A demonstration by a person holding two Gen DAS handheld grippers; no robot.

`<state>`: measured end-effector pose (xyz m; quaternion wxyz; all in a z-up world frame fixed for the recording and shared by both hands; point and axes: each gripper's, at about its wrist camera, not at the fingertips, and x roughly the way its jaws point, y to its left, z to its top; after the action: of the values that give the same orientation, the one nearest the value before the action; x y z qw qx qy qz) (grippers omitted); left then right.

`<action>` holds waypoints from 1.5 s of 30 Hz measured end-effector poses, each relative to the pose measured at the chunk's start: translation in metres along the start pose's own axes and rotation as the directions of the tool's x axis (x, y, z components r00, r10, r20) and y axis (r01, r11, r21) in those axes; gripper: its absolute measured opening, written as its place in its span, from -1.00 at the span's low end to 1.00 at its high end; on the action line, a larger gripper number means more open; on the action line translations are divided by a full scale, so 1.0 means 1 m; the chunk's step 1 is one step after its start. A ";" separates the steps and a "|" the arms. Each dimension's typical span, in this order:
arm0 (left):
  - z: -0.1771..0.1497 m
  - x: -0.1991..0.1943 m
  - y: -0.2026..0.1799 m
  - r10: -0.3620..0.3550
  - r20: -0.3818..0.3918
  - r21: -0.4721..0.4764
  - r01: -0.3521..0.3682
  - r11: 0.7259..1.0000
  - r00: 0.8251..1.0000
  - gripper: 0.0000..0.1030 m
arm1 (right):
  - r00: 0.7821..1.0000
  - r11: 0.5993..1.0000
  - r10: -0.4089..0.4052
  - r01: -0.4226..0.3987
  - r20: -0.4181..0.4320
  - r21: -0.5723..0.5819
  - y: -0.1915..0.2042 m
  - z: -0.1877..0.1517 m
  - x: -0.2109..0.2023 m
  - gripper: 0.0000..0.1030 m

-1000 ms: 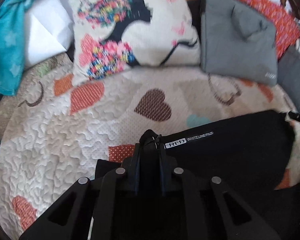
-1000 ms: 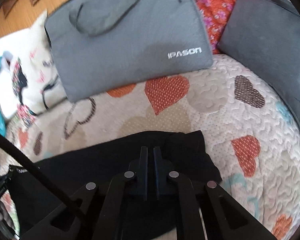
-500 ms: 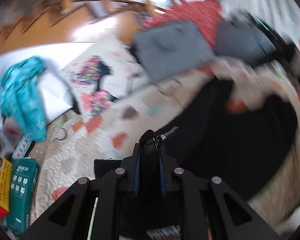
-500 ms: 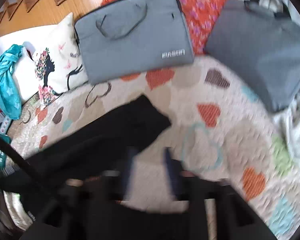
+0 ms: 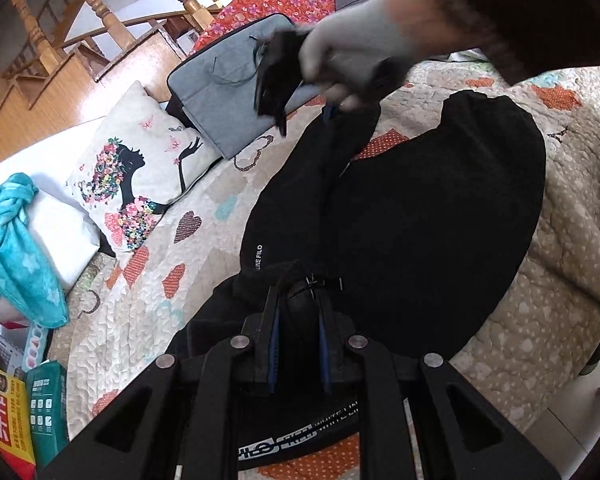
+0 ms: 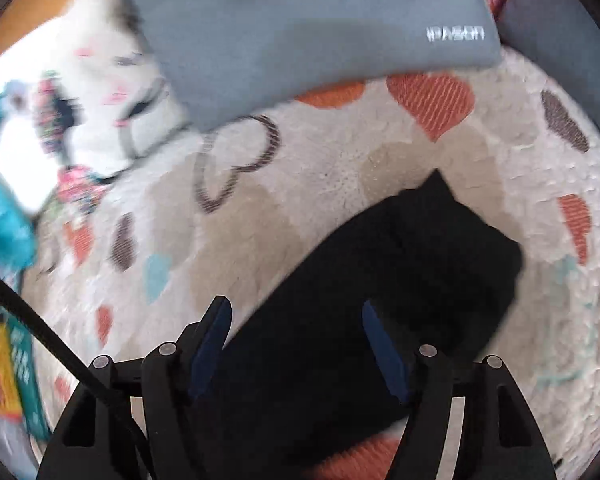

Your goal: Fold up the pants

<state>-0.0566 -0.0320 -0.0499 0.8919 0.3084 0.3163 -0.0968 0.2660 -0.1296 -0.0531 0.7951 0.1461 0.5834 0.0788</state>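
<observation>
Black fabric fills the middle of both views: the pants (image 5: 420, 220) lie spread over the heart-print quilt (image 5: 204, 264) on the bed, one leg stretching toward the far side. My left gripper (image 5: 298, 308) is clenched on a bunched edge of the cloth near the printed white lettering, lifted a little off the quilt. My right gripper (image 6: 296, 344) has its fingers spread wide, nothing between them, hovering above the far leg end.

I judge this as the start of a fold, one end pinched and the other not yet taken. The next move calls for bringing the right fingers down around the leg hem (image 6: 460, 232) and closing on both layers, so the two ends can be carried together.

The left view alone shows my gloved right hand (image 5: 356, 52), blurred, near the grey laptop bag (image 5: 236, 96), and the printed pillow (image 5: 140, 176) at the far left. The right view alone shows the spread fingers and the leg's end, though smeared.
</observation>
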 end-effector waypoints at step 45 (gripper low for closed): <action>0.006 -0.007 0.114 0.059 0.079 -0.362 -0.027 0.932 0.995 -0.71 | 0.949 0.948 -0.313 0.310 -0.031 -0.077 0.064 0.035 0.060 0.67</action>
<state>-0.0169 0.0542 0.0141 0.9483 0.1418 0.2821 -0.0311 0.3208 -0.0561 -0.0771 0.7895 0.0220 0.6129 -0.0238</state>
